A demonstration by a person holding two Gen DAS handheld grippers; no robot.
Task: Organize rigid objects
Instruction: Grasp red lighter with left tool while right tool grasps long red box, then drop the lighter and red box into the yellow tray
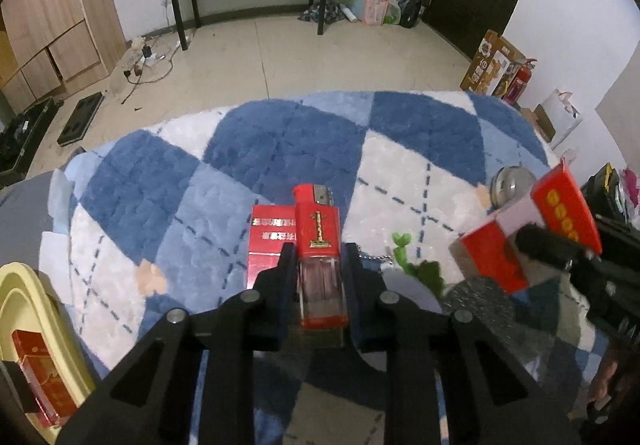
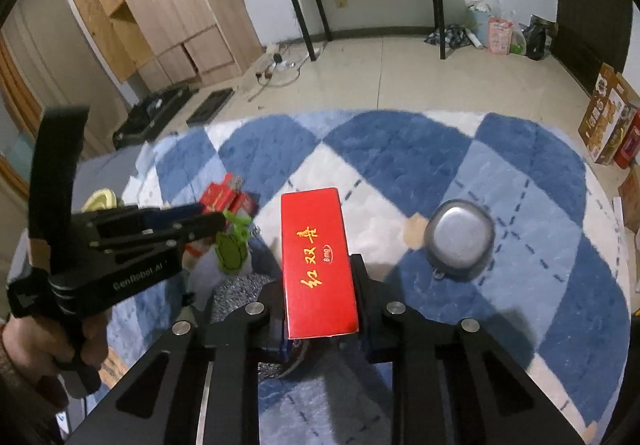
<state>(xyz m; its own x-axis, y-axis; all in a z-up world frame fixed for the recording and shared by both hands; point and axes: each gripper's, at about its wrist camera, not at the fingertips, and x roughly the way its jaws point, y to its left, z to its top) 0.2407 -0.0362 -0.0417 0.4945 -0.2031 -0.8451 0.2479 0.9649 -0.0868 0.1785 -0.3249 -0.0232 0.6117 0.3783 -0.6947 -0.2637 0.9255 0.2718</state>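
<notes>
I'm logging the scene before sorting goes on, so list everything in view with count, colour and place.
lighter: one, red and clear, between the left gripper's fingers
long box: one, red, between the right gripper's fingers
small box: one, red, on the rug behind the lighter
metal bowl: one, grey, upside down on the rug
green charm: one, on the rug
yellow tray: one, left edge, red box inside
rug: one, blue and white
left gripper: black
right gripper: black

The left tongs (image 1: 319, 251) squeeze a red plastic lighter (image 1: 319, 245) with a clear bottom. Behind it a flat red box (image 1: 269, 241) lies on the fluffy blue and white checked rug (image 1: 280, 149). At the right, other black tongs (image 1: 560, 245) hold a red and white box (image 1: 560, 205).
</notes>
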